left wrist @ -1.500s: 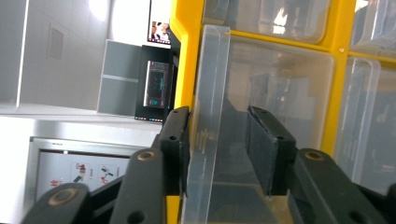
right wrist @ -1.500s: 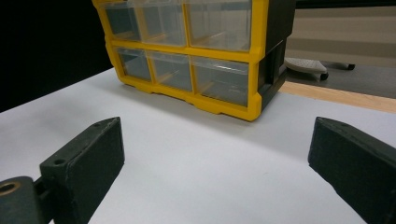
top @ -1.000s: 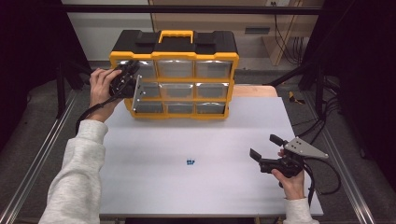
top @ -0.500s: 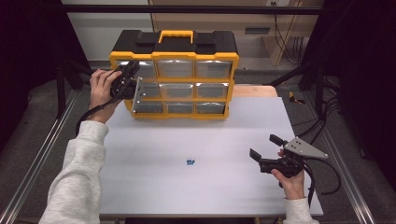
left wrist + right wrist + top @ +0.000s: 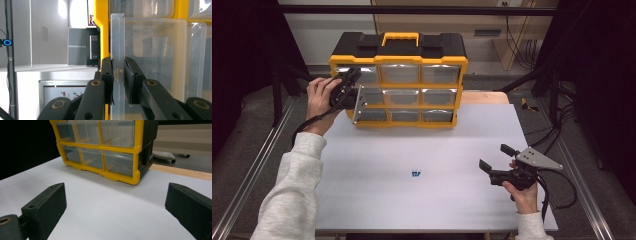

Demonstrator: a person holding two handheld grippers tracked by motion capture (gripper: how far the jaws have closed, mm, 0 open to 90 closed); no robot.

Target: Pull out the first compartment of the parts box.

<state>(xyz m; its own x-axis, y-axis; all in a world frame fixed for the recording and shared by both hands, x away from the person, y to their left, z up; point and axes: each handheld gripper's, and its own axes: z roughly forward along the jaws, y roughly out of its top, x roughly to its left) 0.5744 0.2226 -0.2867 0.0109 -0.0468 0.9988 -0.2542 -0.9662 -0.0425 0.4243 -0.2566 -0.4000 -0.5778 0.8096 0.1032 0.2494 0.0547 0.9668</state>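
While the left tool (image 5: pixel 353 95) sits at the left end of the yellow and black organiser (image 5: pixel 399 80), its two black jaws are clamped on the front wall of a clear drawer (image 5: pixel 360 104) that juts out from the organiser's left column. Seen in the left gripper view, that thin clear wall (image 5: pixel 117 65) runs straight between the jaws, one pad pressed on each face, and the yellow frame (image 5: pixel 103 27) rises just behind the tool's far jaw. The left hand (image 5: pixel 319 97) wraps the tool from the side away from the organiser, a pale grey sleeve (image 5: pixel 292 190) trailing back from it.

Well apart from that, the right tool (image 5: pixel 494 157) rests low over the white worktop (image 5: pixel 377 165), held by the right hand (image 5: pixel 524 192), its jaws spread wide with nothing between them. Ahead of those jaws, across bare worktop, stands the organiser's front with its rows of clear drawers (image 5: pixel 117 162). A small blue object (image 5: pixel 414 174) lies on the worktop off to the side of the right tool, toward the left arm; what it is cannot be told.
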